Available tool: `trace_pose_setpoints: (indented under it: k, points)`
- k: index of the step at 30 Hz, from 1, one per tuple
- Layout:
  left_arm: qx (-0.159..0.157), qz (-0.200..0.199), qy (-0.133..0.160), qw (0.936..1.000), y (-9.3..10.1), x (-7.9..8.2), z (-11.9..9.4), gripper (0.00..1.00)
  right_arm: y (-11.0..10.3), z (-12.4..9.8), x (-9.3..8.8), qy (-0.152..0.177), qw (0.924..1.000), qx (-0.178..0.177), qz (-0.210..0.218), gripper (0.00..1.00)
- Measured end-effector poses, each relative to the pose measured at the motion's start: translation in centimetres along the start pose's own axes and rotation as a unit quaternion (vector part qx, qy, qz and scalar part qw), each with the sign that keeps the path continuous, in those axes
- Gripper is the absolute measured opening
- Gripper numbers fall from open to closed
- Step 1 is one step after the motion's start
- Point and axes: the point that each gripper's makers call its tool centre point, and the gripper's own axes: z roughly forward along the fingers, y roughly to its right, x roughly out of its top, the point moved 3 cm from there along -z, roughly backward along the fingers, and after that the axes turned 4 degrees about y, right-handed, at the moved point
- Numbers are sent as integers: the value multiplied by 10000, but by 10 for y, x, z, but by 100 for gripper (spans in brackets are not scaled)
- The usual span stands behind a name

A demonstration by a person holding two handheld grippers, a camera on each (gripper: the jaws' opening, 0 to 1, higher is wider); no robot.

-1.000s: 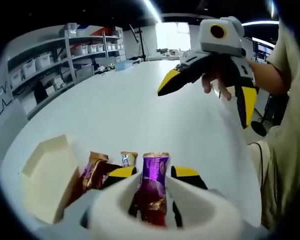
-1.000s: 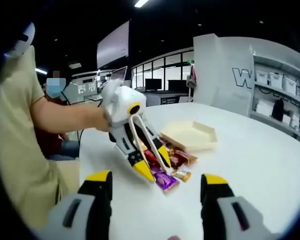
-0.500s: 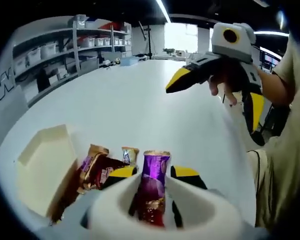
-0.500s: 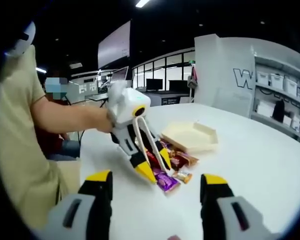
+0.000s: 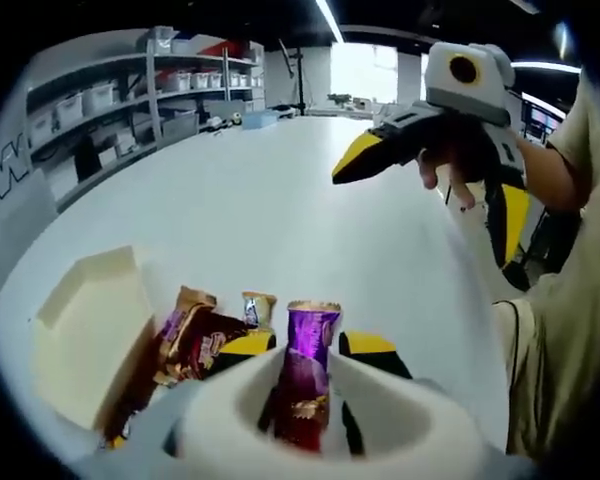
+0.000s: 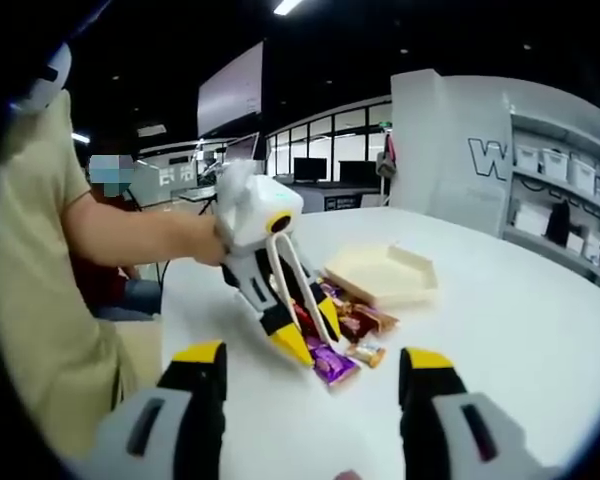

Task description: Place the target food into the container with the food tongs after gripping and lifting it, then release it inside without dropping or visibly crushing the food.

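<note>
Purple bar (image 5: pixel 302 385): lower end hidden behind white gripper body, bottom centre of left gripper view. Wrapper print unreadable. Tray (image 5: pixel 80 340): near corner cut off lower left.

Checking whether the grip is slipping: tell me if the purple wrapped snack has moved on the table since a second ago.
No. In the right gripper view the purple wrapped snack lies at the same spot before the beige container, with the left gripper around it.

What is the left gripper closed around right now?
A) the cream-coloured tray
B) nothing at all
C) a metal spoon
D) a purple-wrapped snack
D: in the left gripper view, the left gripper has its two yellow-tipped jaws pressed on either side of the purple-wrapped snack, beside the cream-coloured tray.
</note>
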Motion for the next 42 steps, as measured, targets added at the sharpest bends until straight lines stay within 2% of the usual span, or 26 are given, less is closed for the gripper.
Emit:
trace_pose_setpoints:
  k: [23,42]
  points:
    - [-27,-52,148,9999,5,7,-17,23,-6,0,2,10,10000,5,-46,68]
    - [-209,-129,317,9992,8,26,-43,22,-6,-2,6,97,9999,-32,-63,68]
